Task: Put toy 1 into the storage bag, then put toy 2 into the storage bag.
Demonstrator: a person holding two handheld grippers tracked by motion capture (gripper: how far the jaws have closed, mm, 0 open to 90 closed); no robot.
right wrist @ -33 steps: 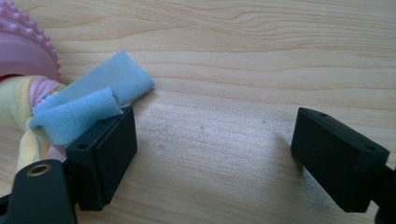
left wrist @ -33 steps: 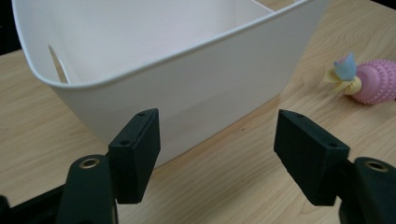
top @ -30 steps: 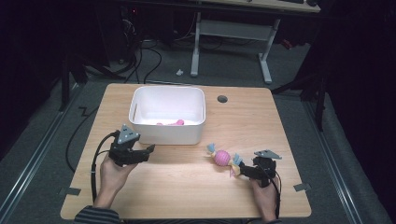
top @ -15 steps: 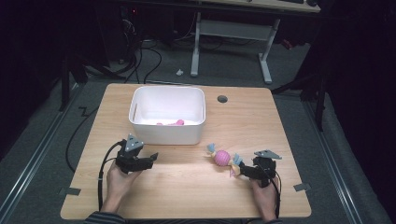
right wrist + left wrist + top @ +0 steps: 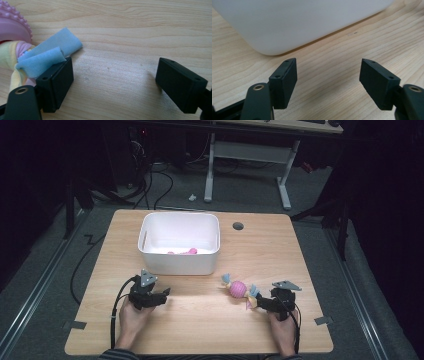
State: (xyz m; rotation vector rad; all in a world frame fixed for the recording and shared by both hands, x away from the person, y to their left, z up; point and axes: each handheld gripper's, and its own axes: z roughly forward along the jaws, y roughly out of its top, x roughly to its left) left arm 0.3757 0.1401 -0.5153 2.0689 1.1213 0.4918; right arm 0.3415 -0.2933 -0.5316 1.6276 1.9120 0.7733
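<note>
Candy-shaped toy (image 5: 238, 289) looks light, soft — cloth tails floppy, nubbed pink middle firmer. Right gripper (image 5: 113, 80) jaws apart, empty; left gripper (image 5: 328, 81) likewise. You'd best pinch blue tail (image 5: 53, 53) near knot.

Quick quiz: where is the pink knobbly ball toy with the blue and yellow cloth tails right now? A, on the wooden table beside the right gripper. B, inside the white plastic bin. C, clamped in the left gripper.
A: the pink knobbly ball toy lies on the wooden table, just off the open right gripper.
</note>
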